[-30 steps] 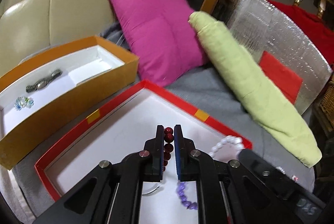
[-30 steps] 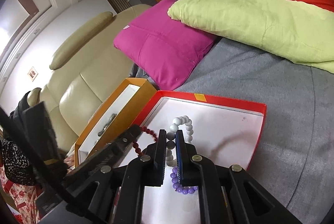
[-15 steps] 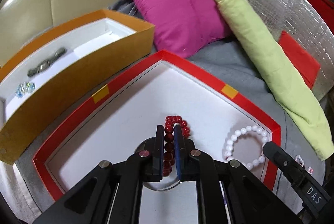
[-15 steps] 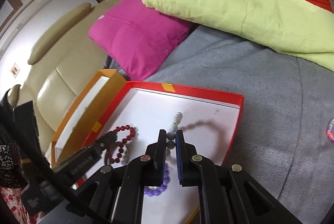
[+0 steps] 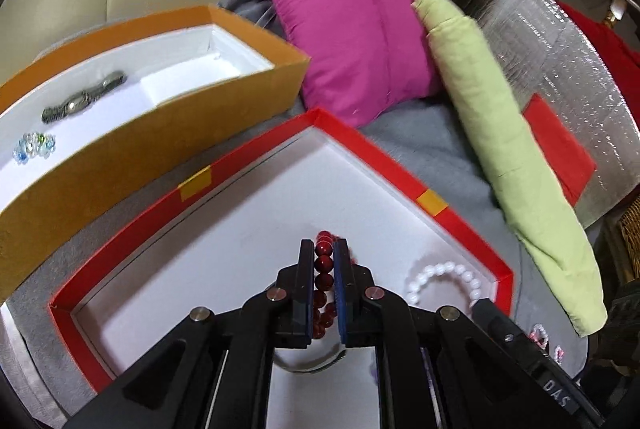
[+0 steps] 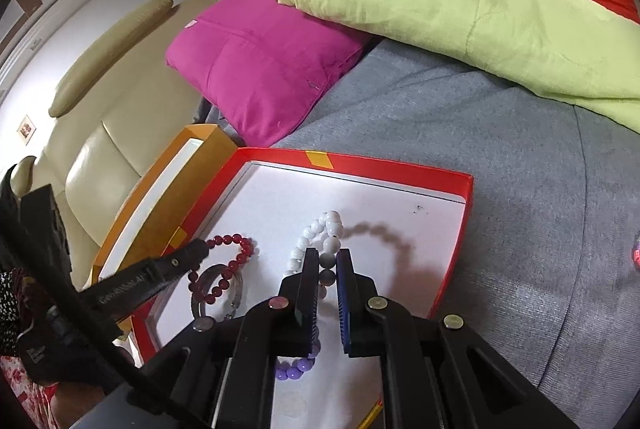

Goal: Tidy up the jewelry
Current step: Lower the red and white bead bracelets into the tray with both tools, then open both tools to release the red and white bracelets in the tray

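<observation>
My left gripper (image 5: 324,249) is shut on a dark red bead bracelet (image 5: 323,269), low over the white floor of the red tray (image 5: 256,149). The red bracelet also shows in the right wrist view (image 6: 234,257), lying over a silver bangle (image 6: 218,289). My right gripper (image 6: 327,257) is shut on a white bead bracelet (image 6: 320,233), which rests on the tray floor (image 6: 400,173). A purple bead bracelet (image 6: 296,369) lies under the right gripper. The white bracelet shows in the left wrist view (image 5: 444,275).
An orange box (image 5: 132,145) left of the tray holds a grey metal piece (image 5: 84,101) and a clear crystal piece (image 5: 34,147). A magenta cushion (image 5: 348,29) and a light green blanket (image 5: 504,149) lie behind. Small pink pieces (image 5: 540,335) lie on the grey cloth at right.
Both grippers have come down into the red tray with their bracelets. The red and white bracelets now rest on the tray floor, still between the fingers.
</observation>
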Motion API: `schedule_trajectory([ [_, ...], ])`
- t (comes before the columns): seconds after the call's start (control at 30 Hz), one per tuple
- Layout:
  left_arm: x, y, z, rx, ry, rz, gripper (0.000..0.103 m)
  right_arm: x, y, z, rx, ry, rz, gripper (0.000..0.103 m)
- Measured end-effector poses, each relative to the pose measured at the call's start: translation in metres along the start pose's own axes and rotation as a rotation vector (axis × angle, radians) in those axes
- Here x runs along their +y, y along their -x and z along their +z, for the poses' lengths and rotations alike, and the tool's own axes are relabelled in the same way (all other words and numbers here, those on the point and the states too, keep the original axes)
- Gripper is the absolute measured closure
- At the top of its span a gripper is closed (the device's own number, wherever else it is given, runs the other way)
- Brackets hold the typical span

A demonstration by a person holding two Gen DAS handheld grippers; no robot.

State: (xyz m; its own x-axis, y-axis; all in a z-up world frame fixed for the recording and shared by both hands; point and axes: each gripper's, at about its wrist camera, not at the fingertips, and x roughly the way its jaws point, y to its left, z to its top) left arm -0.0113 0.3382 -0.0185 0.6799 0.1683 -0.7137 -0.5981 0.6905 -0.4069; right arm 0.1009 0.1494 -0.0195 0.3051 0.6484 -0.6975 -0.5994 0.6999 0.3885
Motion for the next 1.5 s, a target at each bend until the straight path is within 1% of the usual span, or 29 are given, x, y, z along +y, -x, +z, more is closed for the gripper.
schedule_trajectory([
  [0.1, -0.007, -0.006, -0.002, 0.021, -0.027, 0.007, 0.094, 0.001, -0.001, 0.0, 0.005, 0.006, -0.001, 0.093],
  [0.17, -0.008, -0.009, -0.003, 0.039, -0.029, 0.022, 0.094, 0.0, -0.001, 0.0, 0.01, 0.007, -0.005, 0.093],
  [0.27, -0.004, -0.009, -0.004, 0.04, -0.018, 0.043, 0.094, -0.002, 0.001, 0.0, 0.013, 0.007, -0.006, 0.093],
  [0.4, 0.0, -0.008, -0.003, 0.03, 0.0, 0.065, 0.094, 0.0, 0.001, -0.001, 0.012, 0.017, -0.011, 0.093],
  [0.53, 0.001, -0.005, -0.002, -0.003, 0.007, 0.098, 0.094, 0.0, 0.002, -0.001, 0.016, 0.022, -0.018, 0.093],
  [0.73, 0.002, -0.005, -0.002, -0.002, 0.009, 0.108, 0.093, 0.001, 0.0, 0.0, 0.029, 0.022, -0.024, 0.093],
  [0.9, 0.001, -0.002, 0.0, -0.024, 0.006, 0.14, 0.093, 0.005, -0.001, 0.001, 0.03, 0.03, -0.028, 0.093],
  [0.97, 0.002, 0.001, 0.0, -0.037, 0.006, 0.141, 0.093, 0.005, 0.001, 0.001, 0.022, 0.025, -0.036, 0.093],
  [1.0, 0.002, 0.003, 0.001, -0.045, 0.005, 0.143, 0.089, 0.005, 0.001, 0.002, 0.02, 0.022, -0.045, 0.09],
  [1.03, 0.001, 0.005, 0.001, -0.054, 0.004, 0.148, 0.078, 0.005, 0.002, 0.003, 0.018, 0.02, -0.05, 0.086],
  [1.07, 0.002, 0.009, 0.002, -0.075, 0.008, 0.158, 0.071, 0.005, 0.004, 0.003, 0.011, 0.017, -0.053, 0.074],
  [1.1, 0.002, 0.012, 0.003, -0.093, 0.014, 0.167, 0.06, 0.005, 0.008, 0.004, -0.004, 0.012, -0.05, 0.062],
  [1.13, 0.003, 0.017, 0.003, -0.121, 0.024, 0.178, 0.051, 0.004, 0.011, 0.005, -0.013, 0.008, -0.045, 0.055],
  [1.17, 0.004, 0.023, 0.004, -0.151, 0.037, 0.187, 0.047, 0.005, 0.013, 0.005, -0.02, 0.007, -0.042, 0.046],
  [1.2, 0.005, 0.027, 0.004, -0.174, 0.045, 0.192, 0.044, 0.005, 0.018, 0.005, -0.032, 0.011, -0.044, 0.045],
  [1.3, 0.003, 0.037, 0.004, -0.227, 0.054, 0.194, 0.044, 0.004, 0.032, 0.004, -0.057, 0.011, -0.057, 0.045],
  [1.4, -0.005, 0.04, 0.002, -0.238, 0.048, 0.182, 0.044, -0.005, 0.053, -0.001, -0.095, -0.007, -0.077, 0.045],
  [1.5, -0.024, 0.041, -0.003, -0.234, 0.012, 0.157, 0.044, -0.02, 0.079, -0.01, -0.128, -0.024, -0.109, 0.042],
])
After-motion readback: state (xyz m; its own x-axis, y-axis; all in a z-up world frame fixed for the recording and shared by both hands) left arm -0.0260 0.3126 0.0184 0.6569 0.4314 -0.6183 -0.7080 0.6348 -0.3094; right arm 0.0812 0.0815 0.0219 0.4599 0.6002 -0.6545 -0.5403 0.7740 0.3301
